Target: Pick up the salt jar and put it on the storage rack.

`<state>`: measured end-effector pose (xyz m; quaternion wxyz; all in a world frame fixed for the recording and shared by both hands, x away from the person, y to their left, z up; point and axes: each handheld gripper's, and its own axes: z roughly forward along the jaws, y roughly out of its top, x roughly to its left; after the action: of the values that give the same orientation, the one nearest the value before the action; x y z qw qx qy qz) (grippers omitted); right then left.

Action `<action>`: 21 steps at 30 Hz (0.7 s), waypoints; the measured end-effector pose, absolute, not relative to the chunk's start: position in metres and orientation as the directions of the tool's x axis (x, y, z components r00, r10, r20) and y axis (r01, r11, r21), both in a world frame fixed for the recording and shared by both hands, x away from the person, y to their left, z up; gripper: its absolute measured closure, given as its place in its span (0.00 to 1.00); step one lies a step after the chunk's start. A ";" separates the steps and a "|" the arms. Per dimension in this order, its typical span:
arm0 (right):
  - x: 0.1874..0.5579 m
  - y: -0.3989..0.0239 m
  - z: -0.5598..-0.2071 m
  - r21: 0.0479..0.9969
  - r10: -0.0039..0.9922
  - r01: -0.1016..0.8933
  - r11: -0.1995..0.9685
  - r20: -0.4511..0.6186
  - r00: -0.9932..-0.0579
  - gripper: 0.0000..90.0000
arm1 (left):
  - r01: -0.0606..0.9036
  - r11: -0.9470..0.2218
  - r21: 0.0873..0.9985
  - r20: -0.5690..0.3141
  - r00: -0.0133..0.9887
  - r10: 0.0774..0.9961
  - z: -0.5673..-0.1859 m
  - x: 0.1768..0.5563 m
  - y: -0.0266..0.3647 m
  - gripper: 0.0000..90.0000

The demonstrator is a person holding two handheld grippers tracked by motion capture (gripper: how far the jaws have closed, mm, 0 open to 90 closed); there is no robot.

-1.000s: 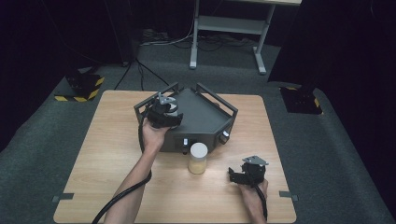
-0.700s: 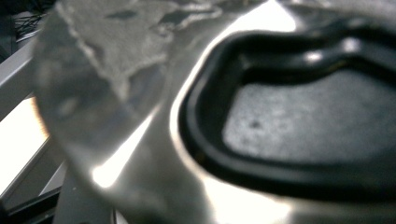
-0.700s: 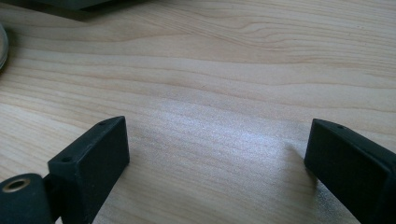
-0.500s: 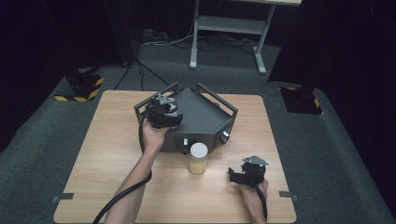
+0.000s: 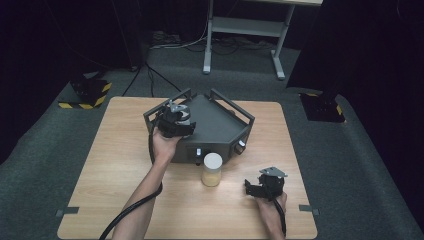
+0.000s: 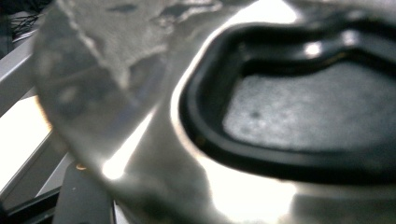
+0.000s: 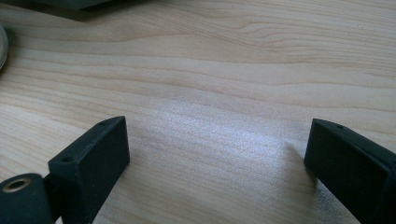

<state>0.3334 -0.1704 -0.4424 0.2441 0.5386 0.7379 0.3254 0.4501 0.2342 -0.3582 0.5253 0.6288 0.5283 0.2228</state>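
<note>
Nearest me, my right gripper (image 5: 257, 186) rests low over the bare wooden table (image 5: 115, 165) at its front right, its jaws spread wide with only wood grain between them in the right gripper view; just to its left stands a jar (image 5: 211, 169) with a white lid and yellowish contents, upright, right in front of the dark grey angular box (image 5: 220, 125). Farther back, my left gripper (image 5: 175, 120) sits over the left part of that box; its own view is blurred glare and a dark rimmed shape, so I cannot tell how its jaws stand.
</note>
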 end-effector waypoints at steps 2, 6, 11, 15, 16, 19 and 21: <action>0.333 -0.170 -0.442 0.743 0.954 0.636 0.208 -0.010 -0.301 0.07 | 0.430 0.106 0.897 -0.271 0.344 0.899 -0.358 0.450 0.234 0.33; 0.333 -0.170 -0.442 0.743 0.954 0.636 0.208 -0.010 -0.301 0.07 | 0.430 0.120 0.895 -0.285 0.345 0.894 -0.357 0.449 0.236 0.21; 0.333 -0.170 -0.442 0.743 0.954 0.636 0.208 -0.010 -0.301 0.07 | 0.419 0.142 0.897 -0.301 0.343 0.890 -0.353 0.445 0.240 0.14; 0.333 -0.170 -0.442 0.743 0.954 0.636 0.208 -0.010 -0.301 0.07 | 0.415 0.141 0.899 -0.299 0.343 0.890 -0.351 0.440 0.243 0.10; 0.333 -0.170 -0.442 0.743 0.954 0.636 0.208 -0.010 -0.301 0.07 | 0.413 0.148 0.898 -0.304 0.343 0.889 -0.352 0.438 0.244 0.09; 0.333 -0.170 -0.442 0.743 0.954 0.636 0.208 -0.010 -0.301 0.07 | 0.409 0.147 0.901 -0.302 0.347 0.888 -0.352 0.435 0.244 0.08; 0.333 -0.170 -0.442 0.743 0.954 0.636 0.208 -0.010 -0.301 0.07 | 0.407 0.135 0.903 -0.292 0.354 0.889 -0.352 0.433 0.245 0.07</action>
<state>0.3334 -0.1704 -0.4424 0.2441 0.5386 0.7378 0.3254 0.4332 0.2452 -0.3516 0.5420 0.6189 0.5233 0.2222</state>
